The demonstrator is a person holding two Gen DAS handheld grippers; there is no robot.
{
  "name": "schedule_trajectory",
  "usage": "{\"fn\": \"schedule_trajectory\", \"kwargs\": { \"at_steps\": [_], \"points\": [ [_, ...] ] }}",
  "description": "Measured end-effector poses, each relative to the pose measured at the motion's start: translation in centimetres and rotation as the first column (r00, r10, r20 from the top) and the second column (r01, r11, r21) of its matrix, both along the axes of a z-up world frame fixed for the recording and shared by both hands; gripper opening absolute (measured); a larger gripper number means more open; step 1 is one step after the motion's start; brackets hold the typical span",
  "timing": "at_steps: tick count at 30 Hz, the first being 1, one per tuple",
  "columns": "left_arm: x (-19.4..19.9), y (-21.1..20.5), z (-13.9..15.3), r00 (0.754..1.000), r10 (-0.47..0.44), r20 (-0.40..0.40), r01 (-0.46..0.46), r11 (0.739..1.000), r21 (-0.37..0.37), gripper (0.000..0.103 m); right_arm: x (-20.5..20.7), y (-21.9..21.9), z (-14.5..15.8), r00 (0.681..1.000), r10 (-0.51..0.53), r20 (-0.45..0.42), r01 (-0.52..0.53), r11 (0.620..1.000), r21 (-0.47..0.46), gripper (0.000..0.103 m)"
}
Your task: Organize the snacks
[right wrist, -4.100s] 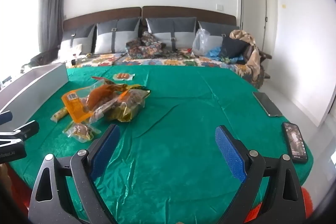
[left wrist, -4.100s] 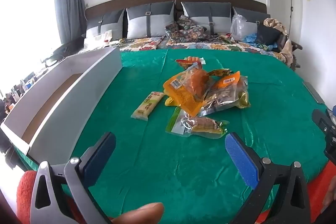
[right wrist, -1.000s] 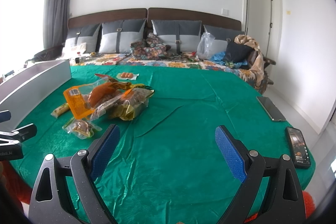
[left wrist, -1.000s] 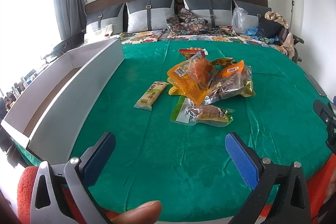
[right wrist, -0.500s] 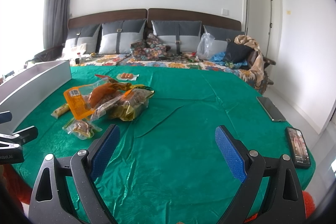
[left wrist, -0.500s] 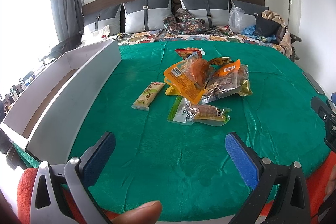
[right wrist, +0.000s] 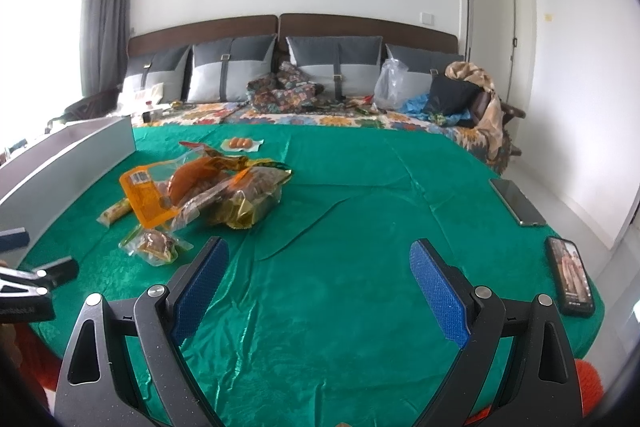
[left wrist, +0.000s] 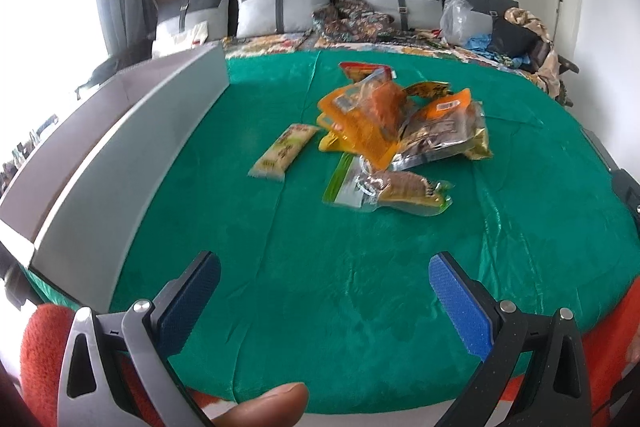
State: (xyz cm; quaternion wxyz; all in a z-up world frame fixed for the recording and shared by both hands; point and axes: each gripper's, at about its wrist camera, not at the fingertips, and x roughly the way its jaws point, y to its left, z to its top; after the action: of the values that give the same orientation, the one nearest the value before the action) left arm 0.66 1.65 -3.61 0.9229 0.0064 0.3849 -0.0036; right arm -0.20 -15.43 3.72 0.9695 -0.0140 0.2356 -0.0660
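Done: nothing; we see the long grey open-topped box (left wrist: 132, 147), left of our left gripper (left wrist: 324, 291), holding no snacks.
Left: the whole heap of plastic snack packets (left wrist: 392, 131) ahead on the green cloth (left wrist: 320, 267).
Grippers: our left and right gripper (right wrist: 316, 279) both released, grasping nothing.

1. The long white open-topped cardboard box (left wrist: 120, 163) runs off the left edge in both views; its floor is hidden behind its near wall.
2. Print on the pale yellow-green snack stick wrapper (left wrist: 284, 151) is too blurred to read.
3. The heap of orange and clear snack pouches (left wrist: 404, 123) overlaps, hiding the lower packets.
4. The black phone with a lit screen (right wrist: 571, 275) shows a picture too small to tell.
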Motion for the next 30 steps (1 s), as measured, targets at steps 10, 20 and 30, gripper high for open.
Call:
{"fn": "schedule_trajectory", "kwargs": {
  "at_steps": [10, 20, 30],
  "points": [
    [1.0, 0.4, -2.0, 0.996, -0.018, -0.088, 0.017, 1.0, -0.007, 0.103, 0.2, 0.1, -0.6, 1.0, 0.011, -0.029, -0.011, 1.0, -0.002, 0.094],
    [4.1, 1.8, -6.3, 0.965, -0.023, -0.262, 0.016, 0.999, -0.03, 0.103, 2.5, -0.9, -5.2, 0.962, 0.045, -0.269, -0.015, 0.994, 0.112, 0.094],
    [3.3, 2.4, -6.7, 0.974, -0.028, -0.226, 0.025, 1.0, -0.015, 0.103, 2.5, -0.2, -6.0, 0.944, 0.073, -0.323, -0.053, 0.996, 0.07, 0.094]
  ]
}}
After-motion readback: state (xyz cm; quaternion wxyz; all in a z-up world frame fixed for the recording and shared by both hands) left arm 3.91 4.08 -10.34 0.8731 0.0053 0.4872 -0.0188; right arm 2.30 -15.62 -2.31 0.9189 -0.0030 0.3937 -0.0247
